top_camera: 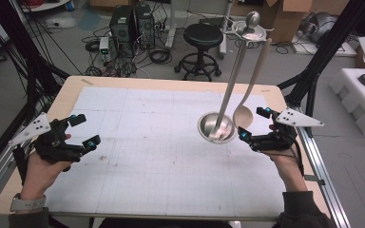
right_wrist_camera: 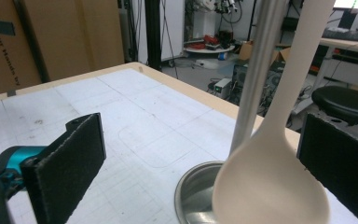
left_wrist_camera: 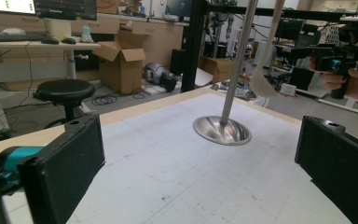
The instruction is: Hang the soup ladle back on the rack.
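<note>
The stand (top_camera: 216,127) was polished metal, its round base mirror-glossy and its pole brushed smooth. The spoon (right_wrist_camera: 272,186) hanging at its three o'clock looked like matt cream plastic. A white paper grid sheet (top_camera: 157,142), faintly smudged, covered the pale wood worktop (top_camera: 66,95). The fingers (right_wrist_camera: 70,161) carried rough black pads.

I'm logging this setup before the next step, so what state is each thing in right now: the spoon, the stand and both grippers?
Spoon: hanging from the stand's top, bowl down, free between the right gripper's jaws.
Stand: upright on the table, pole rising from its round base.
Right gripper: open, pads off the spoon.
Left gripper: open, holding nothing, apart from the stand.
</note>
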A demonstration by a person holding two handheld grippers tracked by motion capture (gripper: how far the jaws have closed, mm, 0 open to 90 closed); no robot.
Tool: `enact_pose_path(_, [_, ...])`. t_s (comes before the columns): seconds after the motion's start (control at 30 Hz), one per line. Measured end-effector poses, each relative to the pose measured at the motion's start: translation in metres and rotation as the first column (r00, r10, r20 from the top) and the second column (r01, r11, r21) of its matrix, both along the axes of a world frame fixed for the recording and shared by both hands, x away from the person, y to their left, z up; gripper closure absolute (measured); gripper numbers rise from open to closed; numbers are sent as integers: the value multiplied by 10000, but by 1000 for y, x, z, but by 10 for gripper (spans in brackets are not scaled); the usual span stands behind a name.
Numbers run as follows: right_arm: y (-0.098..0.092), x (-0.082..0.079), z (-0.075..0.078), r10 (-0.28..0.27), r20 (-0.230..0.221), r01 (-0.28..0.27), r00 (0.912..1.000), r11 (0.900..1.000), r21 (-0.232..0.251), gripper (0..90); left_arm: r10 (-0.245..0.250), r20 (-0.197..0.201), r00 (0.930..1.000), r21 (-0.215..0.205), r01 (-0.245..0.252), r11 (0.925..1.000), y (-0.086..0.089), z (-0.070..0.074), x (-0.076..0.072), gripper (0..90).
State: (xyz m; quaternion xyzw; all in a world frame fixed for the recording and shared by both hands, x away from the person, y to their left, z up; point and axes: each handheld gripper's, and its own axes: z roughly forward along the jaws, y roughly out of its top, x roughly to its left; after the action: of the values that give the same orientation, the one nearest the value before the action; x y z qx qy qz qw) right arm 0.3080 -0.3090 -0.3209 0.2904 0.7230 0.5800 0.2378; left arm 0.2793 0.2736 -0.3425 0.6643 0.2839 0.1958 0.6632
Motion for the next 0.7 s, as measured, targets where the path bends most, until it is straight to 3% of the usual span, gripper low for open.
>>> enact_pose_path(0.2, [4, -8, -5, 190, 55, -193, 9998, 9986, 483, 0, -104, 59, 9999, -23, 105, 9999, -2, 1, 0, 18])
enact_pose_path(0.57, [-5, -14, -14, 2, 62, -7, 10000, 9971, 765, 1, -140, -9, 9999, 168, 140, 9998, -3, -2, 1, 18])
enact_pose_path(0.7, [-10, -14, -18, -9, -137, 14, 9999, 9992, 401, 1, -191, -55, 9998, 246, 192, 9995, -6, -3, 2, 18])
